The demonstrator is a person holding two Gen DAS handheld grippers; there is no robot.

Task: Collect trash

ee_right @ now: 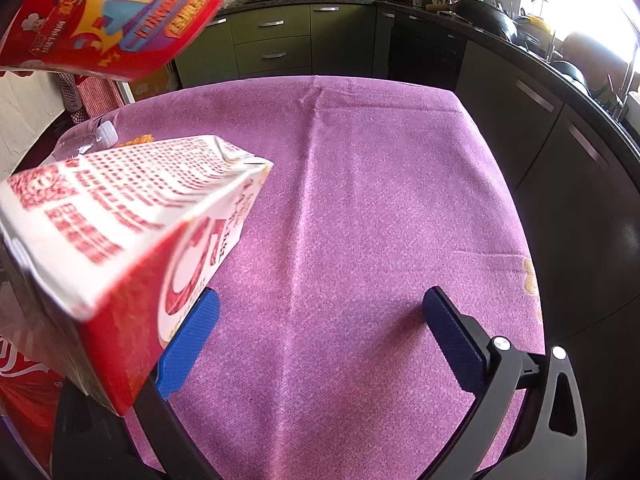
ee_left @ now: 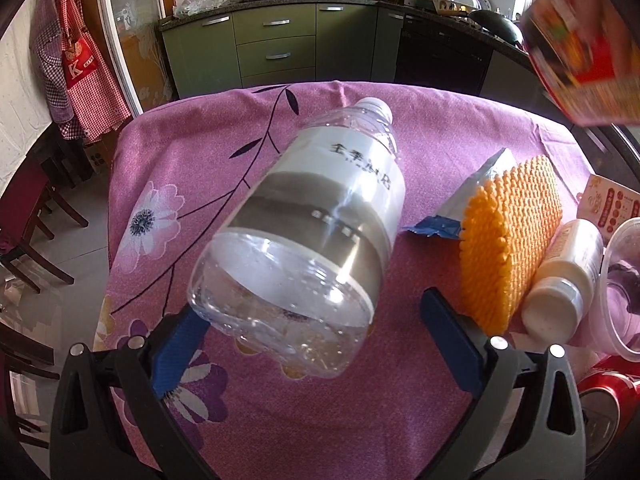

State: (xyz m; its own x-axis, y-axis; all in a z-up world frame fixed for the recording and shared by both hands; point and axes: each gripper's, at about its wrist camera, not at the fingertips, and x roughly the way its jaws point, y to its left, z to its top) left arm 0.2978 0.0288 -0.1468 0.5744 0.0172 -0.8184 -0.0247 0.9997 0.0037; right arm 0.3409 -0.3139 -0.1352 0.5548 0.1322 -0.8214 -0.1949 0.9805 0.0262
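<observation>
A clear plastic bottle [ee_left: 316,232] with a white cap tumbles above the purple flowered tablecloth [ee_left: 192,184], its base between the open blue pads of my left gripper [ee_left: 316,328], which do not hold it. A red printed cup [ee_left: 580,52] is blurred in the air at the upper right; it also shows in the right wrist view [ee_right: 116,16]. A white and red carton [ee_right: 128,248] falls in front of my right gripper's left pad. My right gripper [ee_right: 320,336] is open and empty above the cloth [ee_right: 380,220].
An orange foam net [ee_left: 512,236] lies on a blue and white wrapper [ee_left: 468,200]. A small white bottle [ee_left: 564,276], a clear plastic cup [ee_left: 620,292] and a red can [ee_left: 604,396] lie at the right. Kitchen cabinets [ee_left: 280,48] stand behind; chairs [ee_left: 28,224] at left.
</observation>
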